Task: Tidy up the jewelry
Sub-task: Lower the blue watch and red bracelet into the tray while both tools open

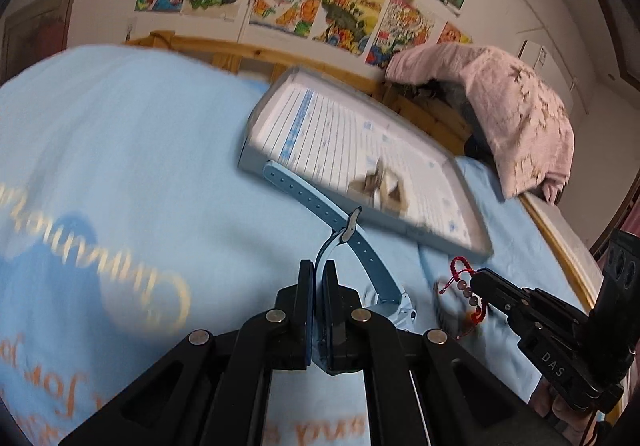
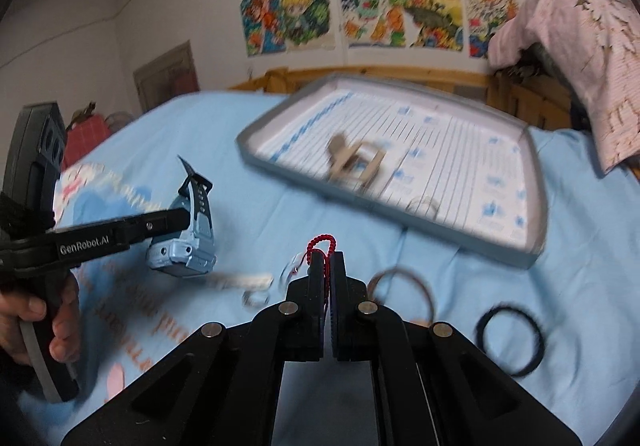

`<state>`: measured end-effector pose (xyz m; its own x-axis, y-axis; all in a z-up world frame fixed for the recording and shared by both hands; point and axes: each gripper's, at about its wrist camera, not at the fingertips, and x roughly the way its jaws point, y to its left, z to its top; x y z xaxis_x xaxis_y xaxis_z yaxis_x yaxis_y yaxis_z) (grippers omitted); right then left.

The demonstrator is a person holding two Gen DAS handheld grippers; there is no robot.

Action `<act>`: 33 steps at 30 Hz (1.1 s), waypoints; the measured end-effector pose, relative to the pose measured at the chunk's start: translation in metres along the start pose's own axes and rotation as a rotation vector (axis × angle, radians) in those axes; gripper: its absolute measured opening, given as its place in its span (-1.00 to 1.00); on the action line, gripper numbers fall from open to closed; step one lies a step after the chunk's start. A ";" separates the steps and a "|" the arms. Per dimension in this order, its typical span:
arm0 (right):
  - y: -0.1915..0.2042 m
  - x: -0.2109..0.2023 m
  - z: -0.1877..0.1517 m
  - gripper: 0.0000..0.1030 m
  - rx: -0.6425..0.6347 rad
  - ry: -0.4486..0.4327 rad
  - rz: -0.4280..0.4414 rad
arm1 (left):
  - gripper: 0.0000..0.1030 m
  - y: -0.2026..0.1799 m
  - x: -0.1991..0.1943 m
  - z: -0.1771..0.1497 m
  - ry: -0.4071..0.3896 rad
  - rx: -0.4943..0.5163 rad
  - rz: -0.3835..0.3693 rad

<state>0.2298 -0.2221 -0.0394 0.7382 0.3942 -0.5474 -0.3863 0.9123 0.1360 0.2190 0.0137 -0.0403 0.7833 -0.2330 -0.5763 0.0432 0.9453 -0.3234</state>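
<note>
only the right wrist view shows the black hair tie [image 2: 511, 340].

A: Any lettering you can read?
B: "GenRobot.AI" in white on the left gripper [image 2: 182, 220], and "DAS" on the right gripper [image 1: 478, 278].
A: The blanket [image 1: 120, 166]?
B: Gold script there, too blurred to read.

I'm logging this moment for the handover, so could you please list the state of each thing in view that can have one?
left gripper: shut on the blue watch's strap.
blue watch: held off the bedspread.
right gripper: shut on the red cord bracelet.
red cord bracelet: lifted, dangling.
tray: open, holding a tan piece, blurred.
black hair tie: lying flat on the bedspread.
bangle: lying on the bedspread.
</note>
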 end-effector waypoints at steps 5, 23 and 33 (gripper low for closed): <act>-0.022 0.013 0.033 -0.96 0.049 -0.092 -0.060 | -0.92 -0.012 0.019 0.038 -0.087 0.022 -0.002; -0.062 0.115 0.060 -0.96 0.160 -0.015 -0.125 | -0.92 -0.014 0.114 0.086 -0.079 0.034 0.061; -0.062 0.117 0.054 -0.93 0.159 0.021 -0.135 | -0.86 -0.019 0.117 0.076 -0.056 0.065 0.113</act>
<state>0.3699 -0.2269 -0.0676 0.7648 0.2667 -0.5864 -0.1919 0.9633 0.1878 0.3572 -0.0136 -0.0443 0.8187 -0.1131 -0.5630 -0.0085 0.9779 -0.2088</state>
